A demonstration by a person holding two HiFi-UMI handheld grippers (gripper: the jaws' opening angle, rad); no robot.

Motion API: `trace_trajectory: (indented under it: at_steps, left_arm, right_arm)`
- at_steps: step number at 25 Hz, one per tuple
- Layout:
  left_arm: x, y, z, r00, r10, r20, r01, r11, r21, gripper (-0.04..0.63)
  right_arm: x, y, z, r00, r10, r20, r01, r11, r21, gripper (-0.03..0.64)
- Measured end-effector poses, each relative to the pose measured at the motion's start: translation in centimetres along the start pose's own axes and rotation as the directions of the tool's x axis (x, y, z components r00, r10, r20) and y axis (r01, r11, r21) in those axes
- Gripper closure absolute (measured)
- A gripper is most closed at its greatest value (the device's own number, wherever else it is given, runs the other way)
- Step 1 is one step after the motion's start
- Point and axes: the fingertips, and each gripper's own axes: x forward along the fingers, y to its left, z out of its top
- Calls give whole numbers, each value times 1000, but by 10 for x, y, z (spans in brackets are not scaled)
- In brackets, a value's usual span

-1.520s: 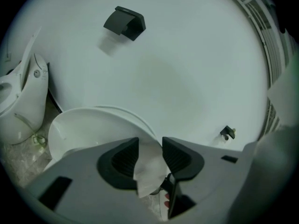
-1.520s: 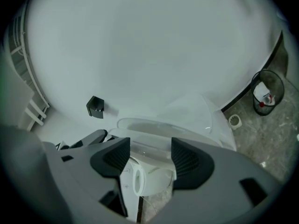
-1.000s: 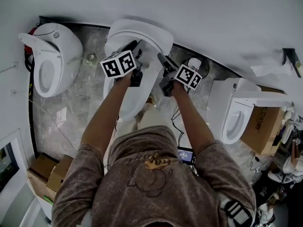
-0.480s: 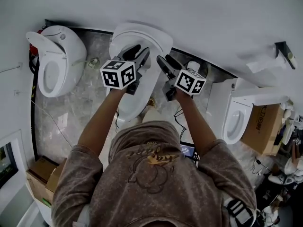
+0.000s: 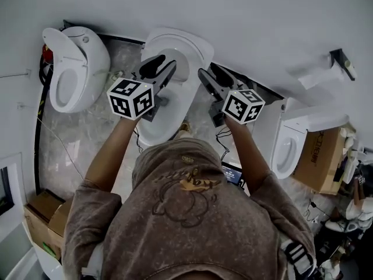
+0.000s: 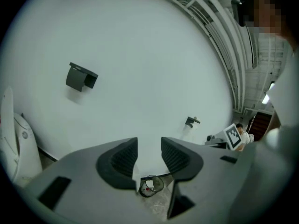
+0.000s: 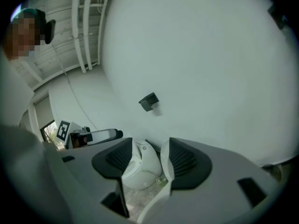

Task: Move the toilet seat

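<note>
Toilet seat [image 5: 189,51] on the middle toilet [image 5: 150,127], wall end, by both tips. Left tool [image 5: 163,64] just widened, right tool [image 5: 208,72] just narrowed - both spread, not pinching. Thin white edge [image 7: 165,167] along the right's pad.

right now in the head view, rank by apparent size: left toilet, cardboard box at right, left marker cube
1. left toilet
2. cardboard box at right
3. left marker cube, though nearness to the camera enlarges it

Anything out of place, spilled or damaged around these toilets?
Nothing spilled or broken. Only clutter: a black cable trails along the floor beside the leftmost toilet, and a small clear cup sits on the floor by the wall.
</note>
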Motion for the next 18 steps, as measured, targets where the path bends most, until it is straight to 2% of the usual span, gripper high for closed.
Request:
trace_trajectory:
  at_steps: [3,7,10,13,15,17,18]
  left_arm:
    - [-30,-6,5,1000,16,14,-17,999,51,443]
    - [-68,-7,3,998,49,34,-53,992,117,433]
    - [-89,-6,3,993,81,88,-92,986,138,430]
    - [-105,-2,2,978,128,163,-150,980,134,431]
    - [-112,0,0,967,156,203,-183,975,125,455]
    - [-118,0,-1,959,163,234,-194,975,113,532]
    - [-120,0,-2,956,164,242,-196,974,110,541]
  right_arm:
    - [-13,23,1,1000,11,-3,-11,996,-89,377]
    - [-25,52,-4,1000,24,2,-23,990,-143,377]
    - [-34,73,-6,999,38,14,-34,981,-190,393]
    - [-40,87,-7,998,35,46,-23,973,-231,429]
    - [-43,89,-6,997,26,78,-6,970,-244,460]
    - [-45,91,-5,995,17,101,10,964,-266,505]
    - [-46,91,-5,994,10,107,21,959,-283,518]
